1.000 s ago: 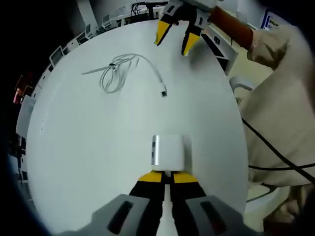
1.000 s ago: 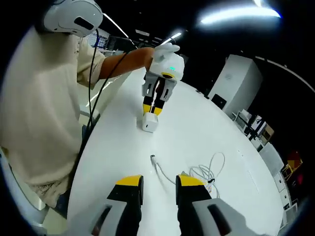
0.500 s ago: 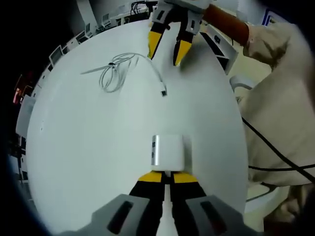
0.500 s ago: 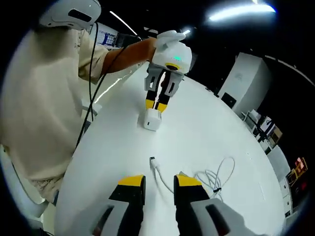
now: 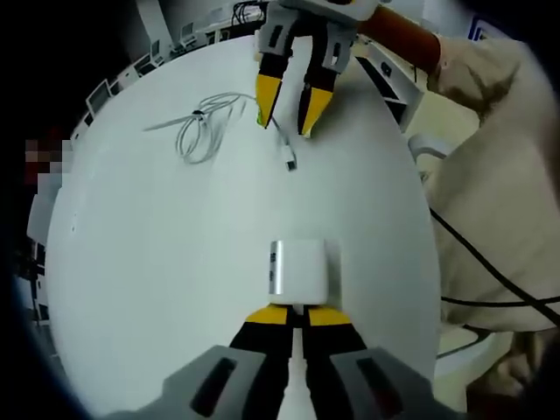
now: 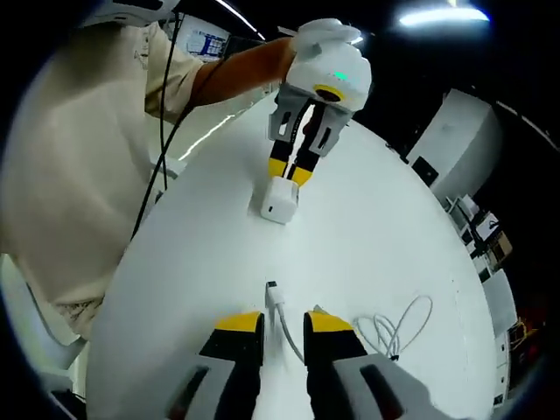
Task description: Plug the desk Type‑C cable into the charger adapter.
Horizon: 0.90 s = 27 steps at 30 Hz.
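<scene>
The thin white Type-C cable (image 5: 226,121) lies coiled on the round white table (image 5: 157,262), its plug between my right gripper's (image 6: 272,321) parted jaws. My left gripper (image 5: 297,315), jaws pressed together, touches the white square charger adapter (image 5: 298,269).

A round white bench (image 5: 157,262) carries two things. A small white charger block (image 5: 296,270) lies on it near one edge; in the right gripper view the same block (image 6: 280,199) sits farther out on the white top (image 6: 376,236). Well apart from it lies a white cable (image 5: 214,127), most of it gathered in a loose coil tied at the middle, with one free end running out across the surface to a small plug (image 5: 290,163). In the right gripper view the plug (image 6: 272,288) points towards the block, the coil (image 6: 398,328) trailing behind it.
</scene>
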Motion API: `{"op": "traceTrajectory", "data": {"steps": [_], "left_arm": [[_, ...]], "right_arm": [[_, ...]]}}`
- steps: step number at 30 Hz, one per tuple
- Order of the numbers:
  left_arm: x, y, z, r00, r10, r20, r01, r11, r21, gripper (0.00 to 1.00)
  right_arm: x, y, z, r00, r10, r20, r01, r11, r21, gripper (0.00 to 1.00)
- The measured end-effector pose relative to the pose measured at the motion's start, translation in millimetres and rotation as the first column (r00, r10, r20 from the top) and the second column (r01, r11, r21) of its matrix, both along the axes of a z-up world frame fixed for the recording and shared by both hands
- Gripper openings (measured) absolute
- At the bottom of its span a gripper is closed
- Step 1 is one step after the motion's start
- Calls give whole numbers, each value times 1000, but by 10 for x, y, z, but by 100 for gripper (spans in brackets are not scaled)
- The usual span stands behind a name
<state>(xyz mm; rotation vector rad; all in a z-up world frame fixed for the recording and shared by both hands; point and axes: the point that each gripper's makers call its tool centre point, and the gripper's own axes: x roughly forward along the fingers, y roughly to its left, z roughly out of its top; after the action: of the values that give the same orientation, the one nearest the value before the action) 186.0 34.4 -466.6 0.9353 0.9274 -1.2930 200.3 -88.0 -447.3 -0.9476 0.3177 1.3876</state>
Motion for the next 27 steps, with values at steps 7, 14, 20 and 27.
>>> {"op": "traceTrajectory", "data": {"steps": [7,14,20,27], "left_arm": [[-2,10,4,1000,3,-1,-3,1000,-4,5],[-7,-3,7,1000,3,-8,-4,1000,-13,5],[-6,-5,13,1000,-2,-1,2,1000,-4,5],[-2,2,16,1000,4,0,-4,1000,-8,5]], "right_arm": [[9,10,-75,1000,17,-7,-18,998,-60,18],[21,-7,-97,1000,21,-10,-22,996,-89,14],[28,-3,-118,999,35,-10,-36,993,-111,13],[53,26,-129,999,46,-12,-47,992,-117,11]]}}
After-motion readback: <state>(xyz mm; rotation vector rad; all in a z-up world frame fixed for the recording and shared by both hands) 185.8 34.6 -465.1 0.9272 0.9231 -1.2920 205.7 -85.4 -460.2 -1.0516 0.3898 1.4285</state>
